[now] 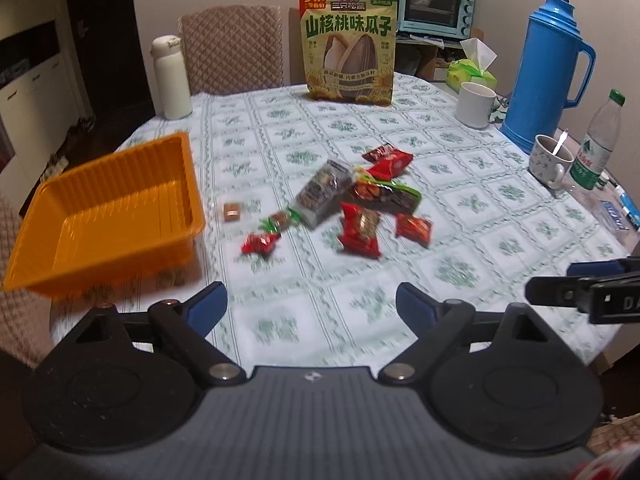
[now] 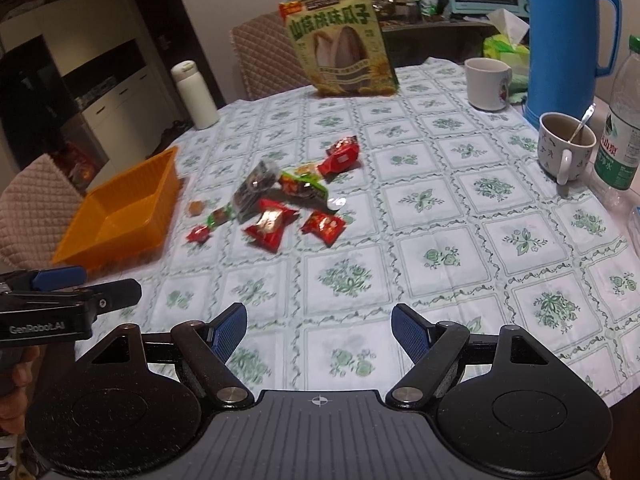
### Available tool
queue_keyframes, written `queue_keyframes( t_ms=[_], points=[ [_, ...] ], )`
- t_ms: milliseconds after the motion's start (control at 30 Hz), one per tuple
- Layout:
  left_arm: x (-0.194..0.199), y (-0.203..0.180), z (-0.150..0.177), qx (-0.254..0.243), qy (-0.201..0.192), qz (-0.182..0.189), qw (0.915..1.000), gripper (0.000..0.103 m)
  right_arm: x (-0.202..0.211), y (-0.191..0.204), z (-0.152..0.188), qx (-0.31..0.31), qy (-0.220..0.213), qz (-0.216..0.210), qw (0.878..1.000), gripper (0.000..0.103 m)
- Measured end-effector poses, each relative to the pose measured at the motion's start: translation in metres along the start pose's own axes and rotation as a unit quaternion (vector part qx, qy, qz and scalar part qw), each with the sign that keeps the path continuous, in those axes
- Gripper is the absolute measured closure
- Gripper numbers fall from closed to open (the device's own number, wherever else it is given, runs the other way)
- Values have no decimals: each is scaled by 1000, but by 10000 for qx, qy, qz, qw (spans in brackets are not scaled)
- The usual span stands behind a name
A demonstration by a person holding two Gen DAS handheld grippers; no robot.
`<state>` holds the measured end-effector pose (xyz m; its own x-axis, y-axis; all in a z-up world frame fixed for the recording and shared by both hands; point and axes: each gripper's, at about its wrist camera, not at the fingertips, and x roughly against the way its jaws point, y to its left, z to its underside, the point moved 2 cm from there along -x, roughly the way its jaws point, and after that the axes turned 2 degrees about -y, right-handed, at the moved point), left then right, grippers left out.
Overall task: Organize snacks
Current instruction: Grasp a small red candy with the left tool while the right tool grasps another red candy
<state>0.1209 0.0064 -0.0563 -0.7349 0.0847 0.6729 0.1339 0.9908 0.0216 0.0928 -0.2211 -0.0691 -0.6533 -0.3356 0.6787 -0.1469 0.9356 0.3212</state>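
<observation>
Several small snacks lie in a loose heap on the table, ahead of both tools: mostly red wrappers, a clear packet of dark pieces, a green-edged one and a small brown sweet off to the left. The left tool and the right tool are both released, jaws wide, holding nothing, well short of the heap. Left of the heap, ahead of the left tool, an orange tray sits with nothing inside. Only the right view shows the left tool's body and the hand holding it. Far behind the heap stands a sunflower seed bag.
</observation>
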Motion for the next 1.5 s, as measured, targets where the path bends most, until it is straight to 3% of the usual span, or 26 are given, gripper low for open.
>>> queue_keyframes(
  t_ms=[300,633,1000,1267,1500],
  points=[
    [-63,17,-10,-277,95,-68,9995,30,-37,-5,-13,-244,86,233,9994,24],
    [-120,26,-20,-389,335,-221,9984,61,-73,-5,-28,-283,211,337,9988,24],
    [-148,32,-21,-128,494,-520,9973,63,-98,-10,-41,-186,219,268,9992,24],
    [-159,37,-17,185,523,-629,9965,75,-114,-11,-47,-47,239,194,9995,24],
    [-156,32,-15,23,450,-625,9970,82,-120,-12,-50,86,268,137,9995,24]
  ],
)
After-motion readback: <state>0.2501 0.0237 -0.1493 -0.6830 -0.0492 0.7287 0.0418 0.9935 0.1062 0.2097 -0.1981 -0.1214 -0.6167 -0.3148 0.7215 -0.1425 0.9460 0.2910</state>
